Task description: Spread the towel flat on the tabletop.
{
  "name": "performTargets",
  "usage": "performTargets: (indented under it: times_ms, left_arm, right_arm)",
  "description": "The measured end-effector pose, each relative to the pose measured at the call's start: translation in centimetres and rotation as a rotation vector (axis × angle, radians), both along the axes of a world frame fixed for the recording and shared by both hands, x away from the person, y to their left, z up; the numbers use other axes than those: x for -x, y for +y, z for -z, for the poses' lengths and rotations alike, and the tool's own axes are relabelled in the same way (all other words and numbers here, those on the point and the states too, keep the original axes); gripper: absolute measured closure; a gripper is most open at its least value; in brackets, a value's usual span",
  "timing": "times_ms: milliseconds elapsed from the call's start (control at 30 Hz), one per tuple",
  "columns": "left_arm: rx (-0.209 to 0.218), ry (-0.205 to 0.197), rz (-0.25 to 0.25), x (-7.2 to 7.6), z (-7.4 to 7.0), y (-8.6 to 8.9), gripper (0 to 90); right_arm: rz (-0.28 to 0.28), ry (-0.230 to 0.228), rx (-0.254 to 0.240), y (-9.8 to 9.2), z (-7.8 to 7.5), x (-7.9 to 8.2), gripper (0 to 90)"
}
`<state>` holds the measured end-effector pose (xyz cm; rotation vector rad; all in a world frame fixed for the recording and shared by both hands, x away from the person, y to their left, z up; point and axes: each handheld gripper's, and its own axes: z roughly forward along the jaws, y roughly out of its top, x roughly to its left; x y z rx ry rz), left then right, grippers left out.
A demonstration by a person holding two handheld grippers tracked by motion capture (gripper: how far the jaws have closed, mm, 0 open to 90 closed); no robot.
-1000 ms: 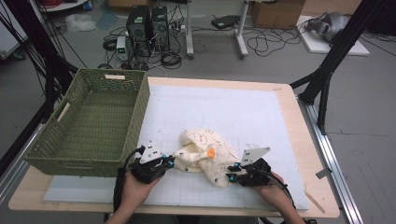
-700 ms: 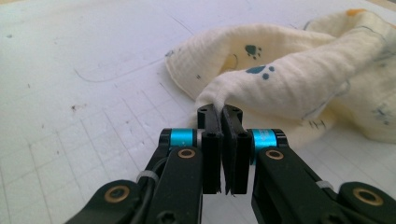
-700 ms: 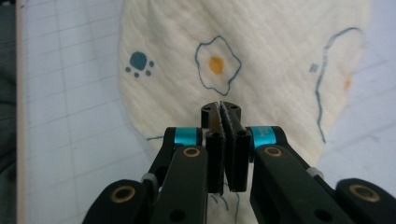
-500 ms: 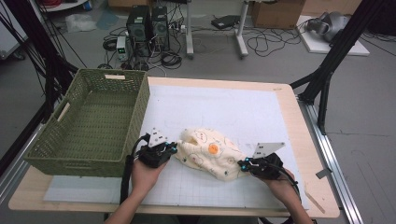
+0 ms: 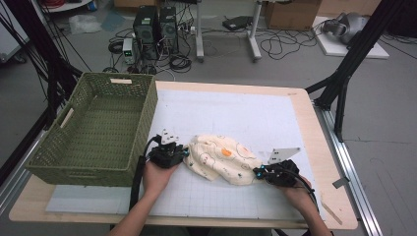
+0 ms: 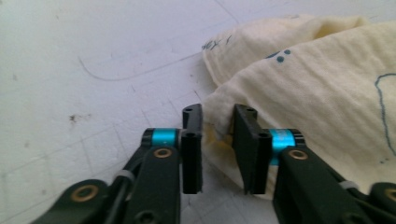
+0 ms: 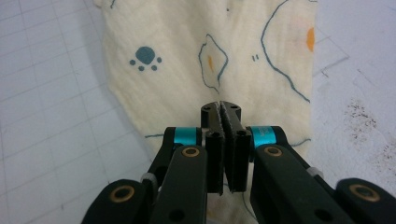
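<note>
My left gripper (image 5: 184,154) sits at the left end of the crumpled pale-yellow cotton cloth with blue outline prints and orange spots (image 5: 221,158). Its jaws have just been opening and now stand a narrow gap apart, with an edge of the cloth lying between the pads (image 6: 243,135) but not pinched. My right gripper (image 5: 256,171) is at the cloth's right end, its jaws pressed together with a fold of the fabric clamped between them; in the right gripper view I see the printed cloth (image 7: 210,60) spreading away from the tips (image 7: 220,108). The cloth lies bunched on the white gridded mat (image 5: 236,118) near the front of the light wooden table (image 5: 324,196). A green woven rectangular basket (image 5: 98,128) stands just left of my left hand (image 5: 157,174).
</note>
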<state>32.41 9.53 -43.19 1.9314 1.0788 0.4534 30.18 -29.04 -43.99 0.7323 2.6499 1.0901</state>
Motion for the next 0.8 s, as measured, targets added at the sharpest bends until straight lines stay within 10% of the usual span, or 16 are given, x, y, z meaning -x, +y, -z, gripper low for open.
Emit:
performTargets:
  times_ms: [333,800]
  left_arm:
    - [0.036,-0.039,0.087,3.5,-1.4,0.9,62.4]
    - [0.031,-0.028,0.174,5.7,-1.1,0.1,60.4]
  right_arm:
    - [0.029,-0.016,-0.074,-0.7,-0.4,0.2,73.3]
    - [0.016,0.007,-0.030,-0.1,0.3,-0.1,63.1]
